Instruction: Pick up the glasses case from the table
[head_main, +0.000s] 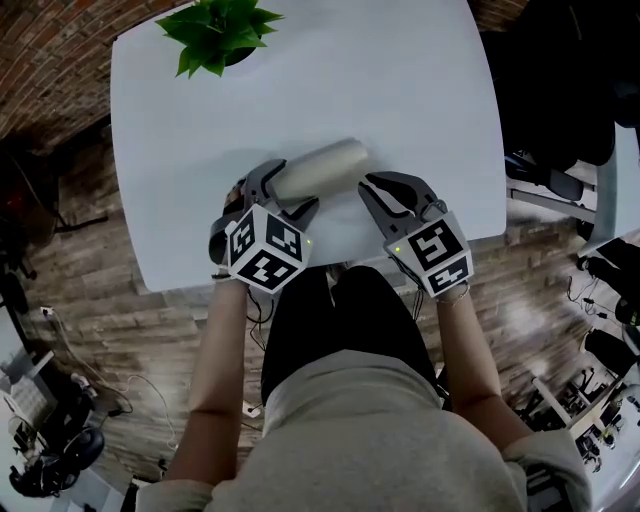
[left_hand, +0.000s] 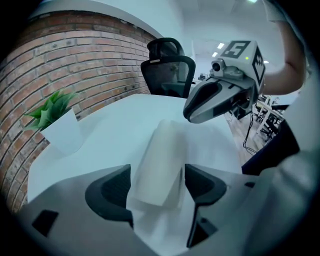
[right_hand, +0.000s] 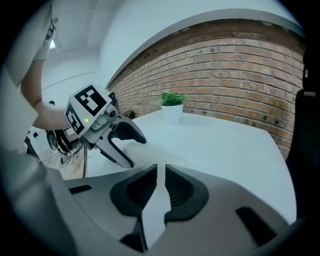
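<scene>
Brick wall behind, wood plank floor below. A white table fills most of the head view. A black mesh office chair stands at its far side in the left gripper view.

Containers:
- The white plant pot stands upright at the table's far corner, by the wall. It holds a green leafy plant, with the leaves spilling over the rim. It is well apart from everything else.
- The glasses case is off-white and rounded, and it looks shut, so the contents can't be seen. It lies flat on the table near the front edge, roughly mid-width. Its long axis runs diagonally, from near-left to far-right.

Claws:
- The left gripper points steeply down with its jaws spread wide, straddling the near end of the case. In its own view the case sits between the two dark pads. The left pad is right at the case edge and there is a sliver of gap at the right pad. It is not clamped, and the case rests on the table.
- The right gripper has its jaws nearly together. Only a thin slit shows, with bare tabletop through it, and nothing is held. Its tip is just beside the case's far-right end. Whether it touches the case I can't tell.
</scene>
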